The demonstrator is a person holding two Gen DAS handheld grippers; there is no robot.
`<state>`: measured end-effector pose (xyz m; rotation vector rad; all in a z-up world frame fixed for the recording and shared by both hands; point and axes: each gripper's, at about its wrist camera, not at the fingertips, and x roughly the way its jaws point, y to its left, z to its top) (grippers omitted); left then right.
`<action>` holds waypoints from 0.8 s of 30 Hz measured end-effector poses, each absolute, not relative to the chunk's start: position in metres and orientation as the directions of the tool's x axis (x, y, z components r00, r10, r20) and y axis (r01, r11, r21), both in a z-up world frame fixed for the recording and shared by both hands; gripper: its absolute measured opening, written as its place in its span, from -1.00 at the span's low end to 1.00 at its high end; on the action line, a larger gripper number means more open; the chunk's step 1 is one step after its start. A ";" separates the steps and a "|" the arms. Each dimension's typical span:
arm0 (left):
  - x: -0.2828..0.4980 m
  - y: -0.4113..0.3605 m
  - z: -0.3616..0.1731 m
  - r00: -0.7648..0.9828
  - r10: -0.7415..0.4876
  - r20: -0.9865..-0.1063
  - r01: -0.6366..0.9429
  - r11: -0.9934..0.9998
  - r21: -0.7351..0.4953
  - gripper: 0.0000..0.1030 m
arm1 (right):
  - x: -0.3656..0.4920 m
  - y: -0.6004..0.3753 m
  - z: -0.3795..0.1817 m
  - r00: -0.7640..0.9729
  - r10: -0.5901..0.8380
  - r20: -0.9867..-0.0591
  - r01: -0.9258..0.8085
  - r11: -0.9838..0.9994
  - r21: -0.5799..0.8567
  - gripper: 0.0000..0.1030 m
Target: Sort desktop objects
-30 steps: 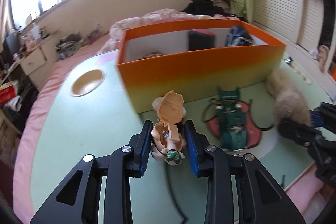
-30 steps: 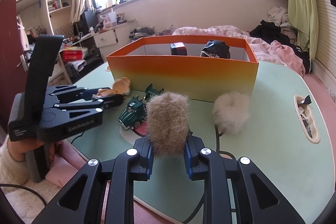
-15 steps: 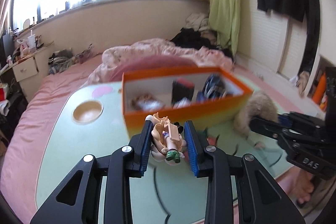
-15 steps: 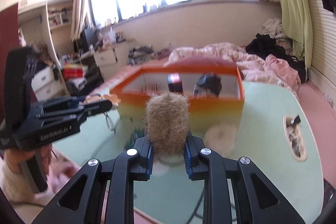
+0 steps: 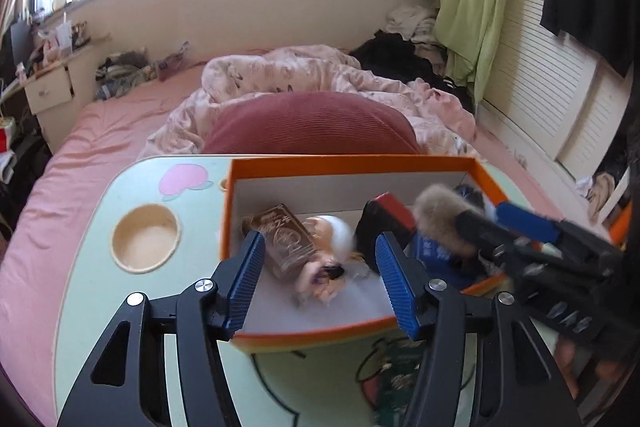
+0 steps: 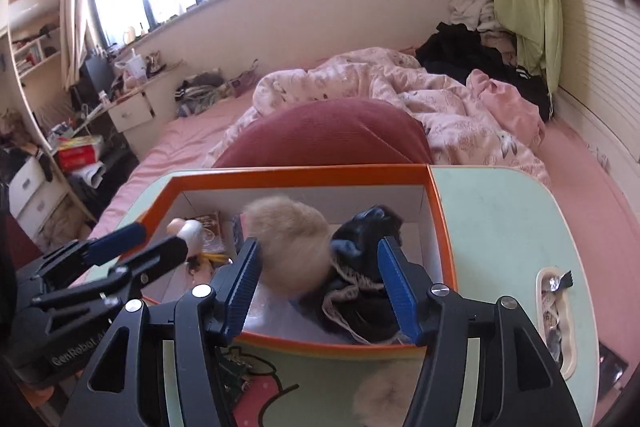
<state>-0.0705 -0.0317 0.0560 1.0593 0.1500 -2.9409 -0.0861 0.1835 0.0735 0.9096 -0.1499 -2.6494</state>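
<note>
The orange box (image 5: pixel 348 161) stands on the pale green table (image 5: pixel 88 267); it shows in the right wrist view too (image 6: pixel 296 173). My left gripper (image 5: pixel 320 279) is open above the box, and the small doll (image 5: pixel 320 277) lies blurred inside below it, beside a brown bar (image 5: pixel 286 239). My right gripper (image 6: pixel 320 277) is open above the box, and the tan fur ball (image 6: pixel 292 247) is blurred between its spread fingers, over a dark bundle (image 6: pixel 360 287). The fur ball also shows in the left wrist view (image 5: pixel 436 215).
A white fur ball (image 6: pixel 380 399) and a green toy truck (image 6: pixel 234 367) lie on the table in front of the box. A round cup recess (image 5: pixel 145 238) is at the table's left, a side tray (image 6: pixel 556 303) at its right. A bed lies behind.
Both grippers moved up and forward over the box and opened. The doll left the left gripper and the tan fur ball left the right gripper's grip.
</note>
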 end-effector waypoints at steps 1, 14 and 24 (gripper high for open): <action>-0.063 -0.032 0.057 -0.783 0.015 -0.622 0.049 -0.995 -0.086 0.14 | -0.073 0.189 0.079 -0.767 -0.354 -0.536 0.284 -0.935 0.212 0.17; 0.034 -0.011 0.016 -0.726 0.094 -0.681 -0.036 -0.994 -0.099 0.65 | 0.017 0.199 0.011 -0.606 -0.363 -0.708 0.353 -0.920 0.170 0.53; 0.016 -0.012 -0.012 -0.689 -0.033 -0.724 0.024 -0.999 0.023 0.99 | 0.018 0.205 -0.010 -0.664 -0.235 -0.710 0.303 -0.952 0.032 1.00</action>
